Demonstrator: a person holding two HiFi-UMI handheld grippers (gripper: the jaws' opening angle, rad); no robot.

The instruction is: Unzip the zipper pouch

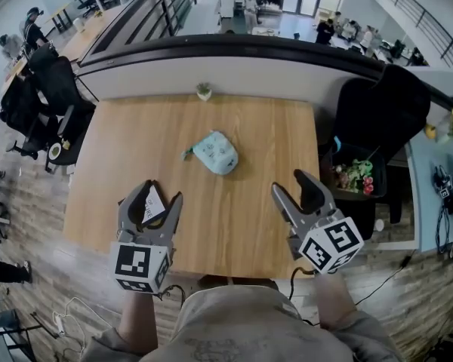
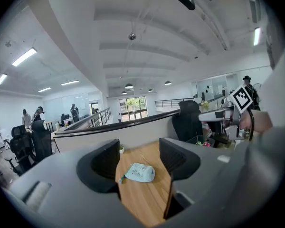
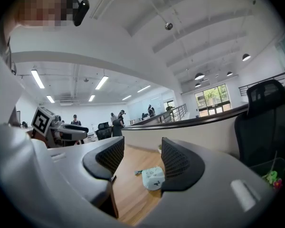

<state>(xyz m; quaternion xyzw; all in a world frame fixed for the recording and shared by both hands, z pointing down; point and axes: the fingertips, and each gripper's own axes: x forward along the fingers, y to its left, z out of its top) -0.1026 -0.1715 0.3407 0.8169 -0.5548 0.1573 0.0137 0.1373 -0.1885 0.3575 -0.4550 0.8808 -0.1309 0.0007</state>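
A small pale-blue zipper pouch [image 1: 215, 153] lies on the wooden table [image 1: 136, 142], a little beyond its middle, with its pull tab pointing left. Both grippers hang over the table's near edge, well short of the pouch. My left gripper [image 1: 149, 200] is open and holds nothing; through its jaws the pouch [image 2: 138, 173] lies ahead on the wood. My right gripper [image 1: 300, 185] is open too, and the pouch [image 3: 153, 178] shows low between its jaws, partly hidden by the right one.
A tiny potted plant [image 1: 204, 90] stands at the table's far edge by a curved parapet [image 1: 234, 47]. A black office chair [image 1: 381, 108] and a bin with colourful items [image 1: 355, 176] stand right of the table. More chairs [image 1: 45, 89] stand to the left.
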